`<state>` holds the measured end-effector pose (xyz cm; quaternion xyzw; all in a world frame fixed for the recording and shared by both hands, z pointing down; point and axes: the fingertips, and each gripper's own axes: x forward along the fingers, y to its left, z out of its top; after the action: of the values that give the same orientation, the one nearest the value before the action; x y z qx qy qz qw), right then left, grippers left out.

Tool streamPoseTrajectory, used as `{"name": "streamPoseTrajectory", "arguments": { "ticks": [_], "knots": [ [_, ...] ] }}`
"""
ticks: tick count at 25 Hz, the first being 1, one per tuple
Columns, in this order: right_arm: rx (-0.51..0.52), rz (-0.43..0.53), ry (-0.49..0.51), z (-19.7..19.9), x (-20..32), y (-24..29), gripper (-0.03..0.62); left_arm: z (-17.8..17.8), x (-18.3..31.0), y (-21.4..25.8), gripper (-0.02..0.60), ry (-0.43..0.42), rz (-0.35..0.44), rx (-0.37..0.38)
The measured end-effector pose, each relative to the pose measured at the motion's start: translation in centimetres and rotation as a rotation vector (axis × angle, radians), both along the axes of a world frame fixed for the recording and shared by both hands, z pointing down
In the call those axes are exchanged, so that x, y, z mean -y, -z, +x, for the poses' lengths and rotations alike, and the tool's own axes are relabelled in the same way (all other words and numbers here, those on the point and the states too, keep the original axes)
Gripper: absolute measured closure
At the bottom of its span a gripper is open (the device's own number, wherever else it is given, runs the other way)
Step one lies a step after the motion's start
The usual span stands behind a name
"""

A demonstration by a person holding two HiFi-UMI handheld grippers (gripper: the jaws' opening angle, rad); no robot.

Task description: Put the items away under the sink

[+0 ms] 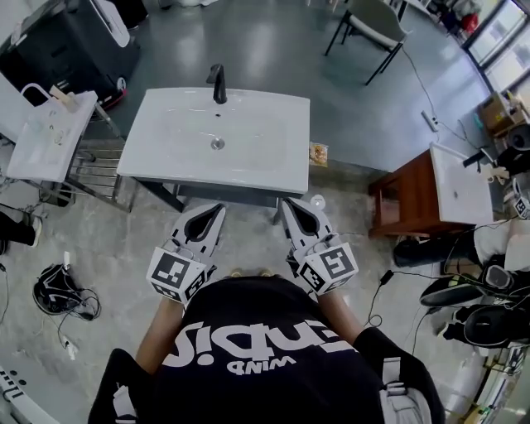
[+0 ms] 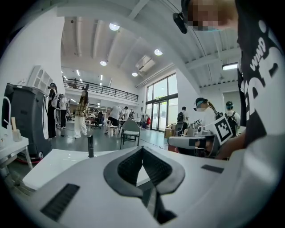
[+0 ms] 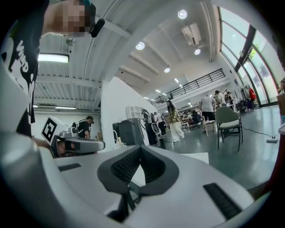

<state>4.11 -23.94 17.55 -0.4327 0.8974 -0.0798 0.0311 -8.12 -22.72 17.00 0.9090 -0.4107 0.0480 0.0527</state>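
1. The left gripper (image 2: 142,149) and right gripper (image 3: 140,147) both have their jaws closed together on nothing. I hold them level before the sink (image 1: 166,157).
2. The basin hides the space beneath it. A small packet (image 1: 317,153) and a round object (image 1: 318,201) lie on the floor (image 1: 108,248) beside it.
3. This fits either items awaiting pickup or a finished stow, so I keep clear of the basin edge.
4. Nearby are cables (image 1: 62,290) and a chair (image 1: 377,21).

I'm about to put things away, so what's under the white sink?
Below the front edge of the sink, only a dark frame and a slanted leg show; its top covers everything else beneath.
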Motion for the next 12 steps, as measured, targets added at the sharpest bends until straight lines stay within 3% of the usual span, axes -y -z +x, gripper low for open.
{"name": "streamPoseTrajectory", "arguments": {
  "ticks": [12],
  "knots": [
    [-0.017,0.001,0.01,-0.11,-0.3,-0.12,0.579,0.95,-0.22,0.32,0.561,0.033,0.014,-0.022]
  ]
}}
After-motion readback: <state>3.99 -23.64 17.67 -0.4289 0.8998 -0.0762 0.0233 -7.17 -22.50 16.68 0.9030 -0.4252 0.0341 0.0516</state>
